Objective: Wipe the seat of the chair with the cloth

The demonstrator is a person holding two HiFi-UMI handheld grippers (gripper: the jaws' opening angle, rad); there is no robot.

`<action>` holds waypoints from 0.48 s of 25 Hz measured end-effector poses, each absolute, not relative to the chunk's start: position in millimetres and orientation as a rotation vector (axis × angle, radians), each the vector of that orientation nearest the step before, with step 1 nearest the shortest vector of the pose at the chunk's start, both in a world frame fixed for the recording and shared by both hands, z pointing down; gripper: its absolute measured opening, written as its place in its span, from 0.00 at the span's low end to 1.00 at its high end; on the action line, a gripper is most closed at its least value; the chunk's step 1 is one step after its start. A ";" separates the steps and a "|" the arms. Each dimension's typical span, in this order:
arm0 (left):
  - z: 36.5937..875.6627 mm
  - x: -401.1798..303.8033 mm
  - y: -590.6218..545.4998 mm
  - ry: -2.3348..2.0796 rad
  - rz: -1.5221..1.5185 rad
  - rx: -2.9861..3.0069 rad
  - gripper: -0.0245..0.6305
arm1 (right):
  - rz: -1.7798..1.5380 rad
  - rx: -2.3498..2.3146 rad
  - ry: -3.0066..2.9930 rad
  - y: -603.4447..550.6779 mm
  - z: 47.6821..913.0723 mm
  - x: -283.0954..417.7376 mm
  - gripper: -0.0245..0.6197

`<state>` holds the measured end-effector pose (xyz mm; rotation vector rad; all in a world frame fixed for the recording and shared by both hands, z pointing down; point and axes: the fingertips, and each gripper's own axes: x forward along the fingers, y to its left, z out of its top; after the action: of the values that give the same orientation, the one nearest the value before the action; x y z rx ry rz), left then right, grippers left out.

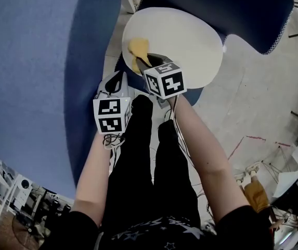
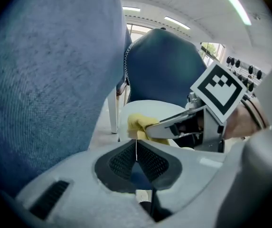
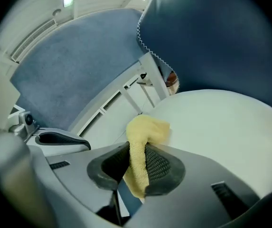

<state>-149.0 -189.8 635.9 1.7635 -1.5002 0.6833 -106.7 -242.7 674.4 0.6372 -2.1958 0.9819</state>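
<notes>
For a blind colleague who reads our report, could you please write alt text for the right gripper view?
The right claw is shut on a yellow cloth, held at the edge of a white chair seat. A dark blue backrest rises behind the seat.

The yellow cloth (image 3: 143, 141) in my right gripper (image 3: 138, 163) looks like soft, nubbly terry, rough and matt, while the round white chair seat (image 3: 221, 122) is smooth and hard-looking, a dull moulded plastic by the look of it. That gripper's shell is matt pale-grey plastic with black pads (image 3: 160, 167) of finely dimpled rubbery stuff, and my left gripper (image 2: 136, 160) is the same. The blue upholstered panel (image 2: 45, 80) beside me is woven cloth with a fine, visible grain.
</notes>
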 end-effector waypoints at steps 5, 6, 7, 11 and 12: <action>649.8 -157.4 -188.6 -1.493 0.687 1.745 0.07 | 1.015 0.584 -2.184 -236.2 694.7 -127.2 0.17; 649.7 -160.5 -188.7 -1.492 0.687 1.747 0.07 | 1.011 0.593 -2.174 -235.5 697.9 -128.6 0.17; 649.2 -162.8 -188.8 -1.490 0.688 1.750 0.07 | 1.007 0.604 -2.165 -235.0 700.0 -128.5 0.17; 647.7 -159.5 -190.3 -1.476 0.702 1.767 0.07 | 0.994 0.654 -2.142 -233.5 701.5 -111.6 0.17; 647.0 -155.6 -191.5 -1.470 0.707 1.774 0.07 | 0.990 0.664 -2.136 -233.0 701.6 -103.4 0.17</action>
<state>-155.6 -191.5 647.0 1.7741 -1.4696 0.7074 -103.4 -233.0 701.6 0.6639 -2.1357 0.9899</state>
